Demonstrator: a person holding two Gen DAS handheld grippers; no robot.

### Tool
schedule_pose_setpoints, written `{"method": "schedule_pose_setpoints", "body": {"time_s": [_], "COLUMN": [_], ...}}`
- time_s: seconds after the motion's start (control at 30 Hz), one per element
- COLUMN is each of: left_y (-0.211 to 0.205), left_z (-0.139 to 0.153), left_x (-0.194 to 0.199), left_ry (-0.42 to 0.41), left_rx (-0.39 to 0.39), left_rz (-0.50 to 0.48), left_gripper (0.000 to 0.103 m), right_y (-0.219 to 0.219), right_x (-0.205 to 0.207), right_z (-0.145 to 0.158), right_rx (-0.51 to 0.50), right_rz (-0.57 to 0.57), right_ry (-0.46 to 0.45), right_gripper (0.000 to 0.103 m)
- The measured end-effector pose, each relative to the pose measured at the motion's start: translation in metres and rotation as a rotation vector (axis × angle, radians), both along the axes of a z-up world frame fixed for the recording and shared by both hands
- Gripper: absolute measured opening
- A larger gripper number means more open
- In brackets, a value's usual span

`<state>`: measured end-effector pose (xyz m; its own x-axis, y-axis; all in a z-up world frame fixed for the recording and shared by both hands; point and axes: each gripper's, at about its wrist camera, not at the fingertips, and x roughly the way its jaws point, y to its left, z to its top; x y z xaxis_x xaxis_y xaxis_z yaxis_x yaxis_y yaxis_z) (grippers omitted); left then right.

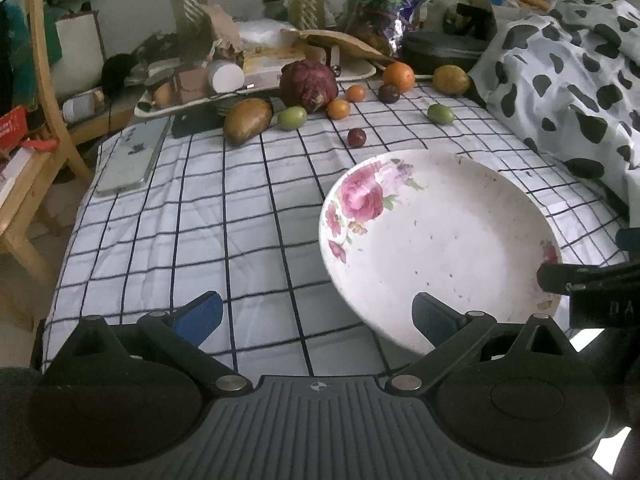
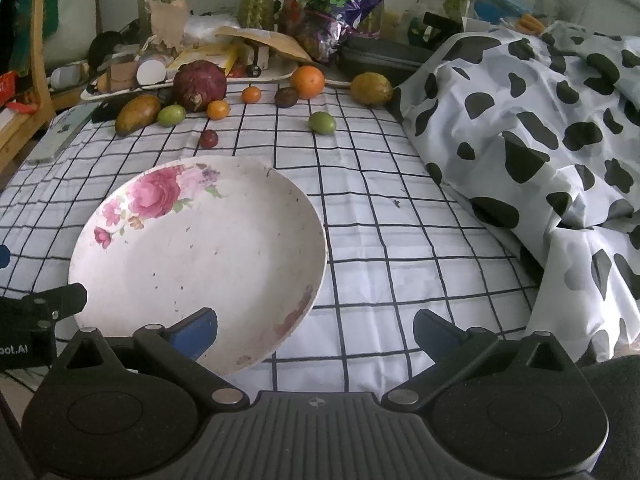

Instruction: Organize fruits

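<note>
Wood chair (image 1: 40, 92) at left, cow-print fabric (image 2: 540, 140) at right, dim light.

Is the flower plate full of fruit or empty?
Empty. The flower plate shows only its bare white inside with small dark specks; the fruits, like the big orange, lie on the checked cloth behind it.

Both wrist views face forward, low, sharing the plate (image 1: 440, 240) (image 2: 200, 260).

Both devices look alike: the left gripper (image 1: 318, 314) and right gripper (image 2: 316, 330) have a ribbed dark-grey body with a small compass-like mark, black linkage arms joined by silver round pins, triangular cut-outs, round black discs either side, and blue pads (image 2: 194, 336) on the jaws.
</note>
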<state>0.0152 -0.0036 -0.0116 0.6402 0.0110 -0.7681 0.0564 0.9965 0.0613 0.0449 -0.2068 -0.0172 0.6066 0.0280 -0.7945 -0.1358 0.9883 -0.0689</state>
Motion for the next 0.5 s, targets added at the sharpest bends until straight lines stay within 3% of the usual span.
{"method": "schedule_pose_setpoints", "body": {"time_s": [0.3, 0.5], "left_y": [0.003, 0.010], "left_z": [0.004, 0.007], "left_x": [0.015, 0.030], "left_ry": [-0.049, -0.083], "left_rx": [0.045, 0.034], "left_rz": [-0.025, -0.043], "left_gripper": [0.103, 0.103], "right_y": [-0.004, -0.005], "right_x": [0.015, 0.031], "right_z": [0.002, 0.003], "right_rx": [0.038, 0.051], "right_rz": [-0.007, -0.002], "right_ry": [-0.012, -0.020], "right_gripper": [0.103, 0.103]}}
